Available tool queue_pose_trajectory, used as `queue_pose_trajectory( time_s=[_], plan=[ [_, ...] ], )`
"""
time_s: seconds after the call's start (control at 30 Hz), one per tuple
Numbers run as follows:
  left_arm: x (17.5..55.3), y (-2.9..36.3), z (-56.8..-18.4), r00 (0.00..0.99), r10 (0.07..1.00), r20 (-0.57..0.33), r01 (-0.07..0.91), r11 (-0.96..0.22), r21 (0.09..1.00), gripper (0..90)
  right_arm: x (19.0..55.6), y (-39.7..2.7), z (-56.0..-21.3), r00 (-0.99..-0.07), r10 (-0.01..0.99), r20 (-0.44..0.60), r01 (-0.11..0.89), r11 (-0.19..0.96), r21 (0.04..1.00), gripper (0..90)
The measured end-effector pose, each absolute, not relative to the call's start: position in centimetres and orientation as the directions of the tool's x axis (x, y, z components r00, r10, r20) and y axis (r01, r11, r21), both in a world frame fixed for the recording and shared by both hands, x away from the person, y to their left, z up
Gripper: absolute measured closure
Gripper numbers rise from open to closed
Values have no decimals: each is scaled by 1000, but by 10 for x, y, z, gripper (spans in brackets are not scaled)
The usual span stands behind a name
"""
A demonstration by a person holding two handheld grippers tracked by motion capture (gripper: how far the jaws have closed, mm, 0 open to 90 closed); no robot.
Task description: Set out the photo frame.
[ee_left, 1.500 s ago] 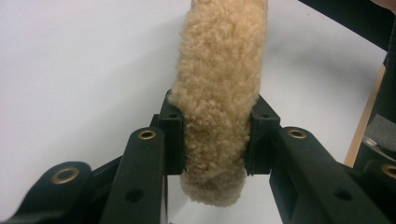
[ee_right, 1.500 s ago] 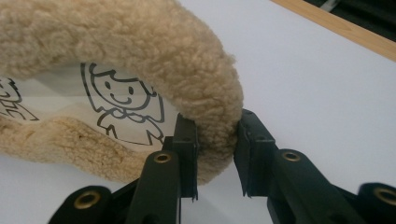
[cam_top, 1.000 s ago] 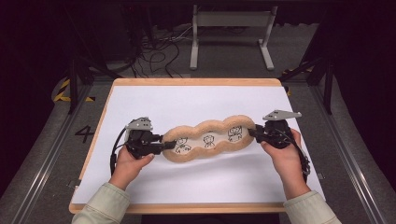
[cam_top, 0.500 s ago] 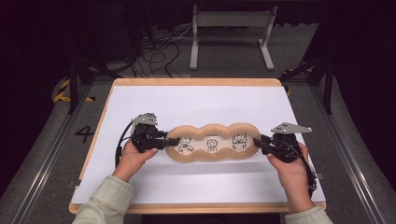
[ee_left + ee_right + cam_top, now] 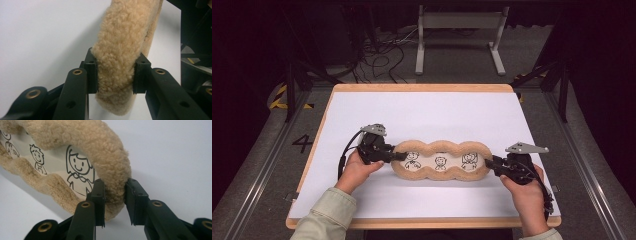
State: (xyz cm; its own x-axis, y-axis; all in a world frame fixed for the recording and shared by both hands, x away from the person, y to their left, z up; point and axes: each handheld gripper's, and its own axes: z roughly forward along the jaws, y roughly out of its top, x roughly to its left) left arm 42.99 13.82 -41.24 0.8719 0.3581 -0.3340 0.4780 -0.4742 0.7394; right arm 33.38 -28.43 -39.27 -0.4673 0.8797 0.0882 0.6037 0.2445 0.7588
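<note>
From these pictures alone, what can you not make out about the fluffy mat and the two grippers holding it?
- Underside of the fluffy mat: hidden in the high view, turned toward the white table cover.
- Mat's drawings: in the left gripper view the mat stands edge-on, hiding its printed face.
- Third drawing: cut off by the top-left corner of the right gripper view.
- Whether the mat rests on the table: not settled in the high view.

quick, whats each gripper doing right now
left gripper: closed on the left end of the fleecy cushion
right gripper: closed on the cushion's right end rim
</note>
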Motion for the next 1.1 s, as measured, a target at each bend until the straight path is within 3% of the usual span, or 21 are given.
queue_pose_trajectory(
  time_s=[0.23,0.5,0.8,1.1],
  plan=[
    [425,139,-415,863,350,-364,499,-481,721,650,326,-284,-393,-477,875,85,601,254,758,711],
    [415,136,-413,880,363,-308,462,-498,734,629,320,-285,-397,-483,872,81,609,268,746,696],
    [403,144,-411,863,451,-228,450,-481,753,429,316,-296,-384,-494,866,73,567,258,782,505],
    [377,175,-402,821,528,-217,471,-410,781,407,318,-314,-372,-573,817,62,495,285,821,448]
  ],
)
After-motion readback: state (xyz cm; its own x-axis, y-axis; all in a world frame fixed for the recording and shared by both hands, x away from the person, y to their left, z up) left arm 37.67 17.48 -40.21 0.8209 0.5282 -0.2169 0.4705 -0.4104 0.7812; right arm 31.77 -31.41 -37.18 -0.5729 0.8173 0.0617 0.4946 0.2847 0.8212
